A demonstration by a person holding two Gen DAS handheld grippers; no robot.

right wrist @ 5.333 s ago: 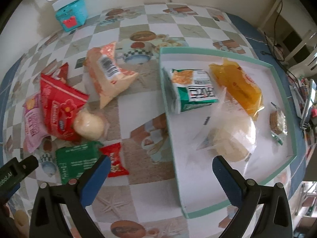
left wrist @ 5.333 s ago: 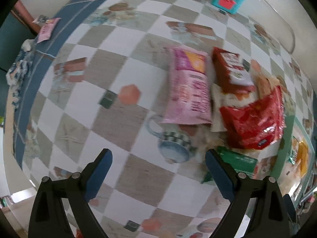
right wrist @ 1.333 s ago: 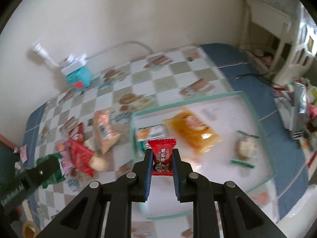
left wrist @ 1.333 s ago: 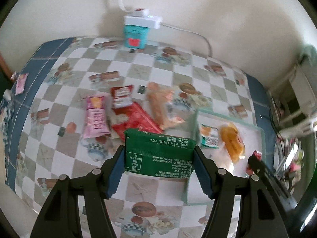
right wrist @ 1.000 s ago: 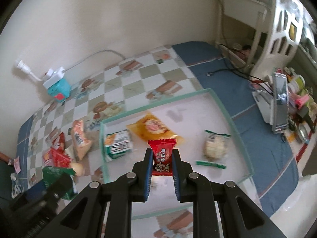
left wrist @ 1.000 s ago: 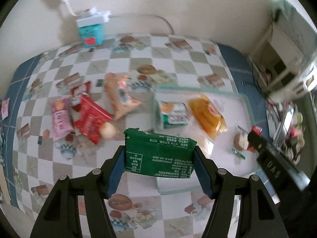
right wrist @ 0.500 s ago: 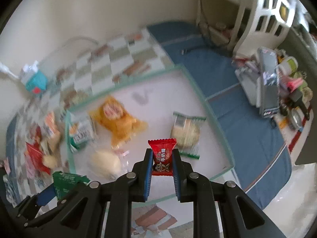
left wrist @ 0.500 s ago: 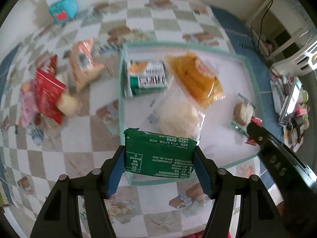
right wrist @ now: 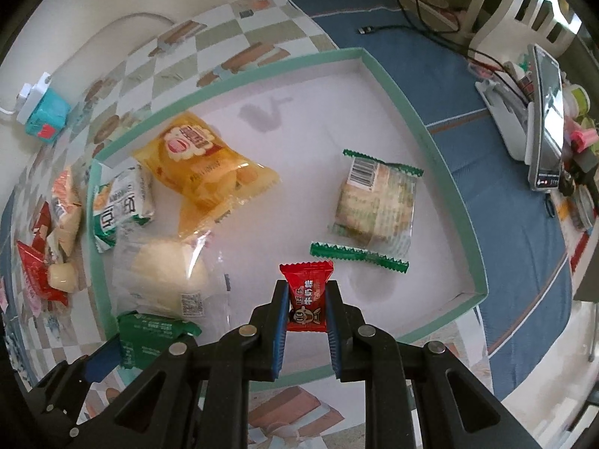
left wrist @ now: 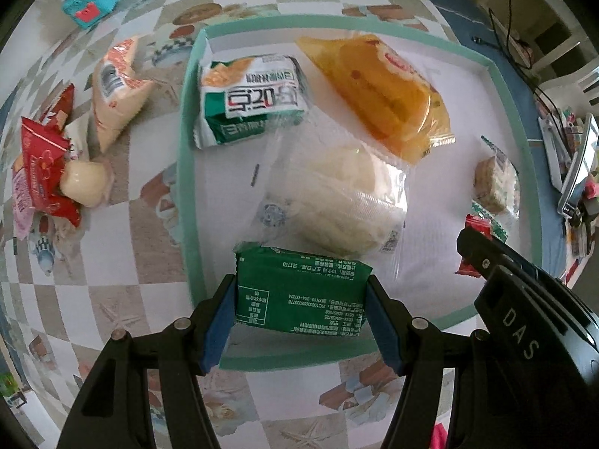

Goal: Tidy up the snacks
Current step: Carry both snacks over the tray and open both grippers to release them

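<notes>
Delivery step: left gripper (left wrist: pixel 301 301) pinches a flat green foil snack packet (left wrist: pixel 301 292); right gripper (right wrist: pixel 306 308) clamps a small red candy wrapper (right wrist: pixel 307 292). Both hang over the near end of the teal-rimmed white tray (right wrist: pixel 441 157). Next, probably lower, then release onto bare floor.

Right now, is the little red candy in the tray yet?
Not yet. The little red candy is pinched in the right tool, hanging above the tray floor.

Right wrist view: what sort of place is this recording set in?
Most likely a lived-in home room. A table with a checked printed tablecloth holds a green-rimmed tray of packaged snacks, a power strip trails its cord along the wall, and a white chair stands beside household clutter.
</notes>
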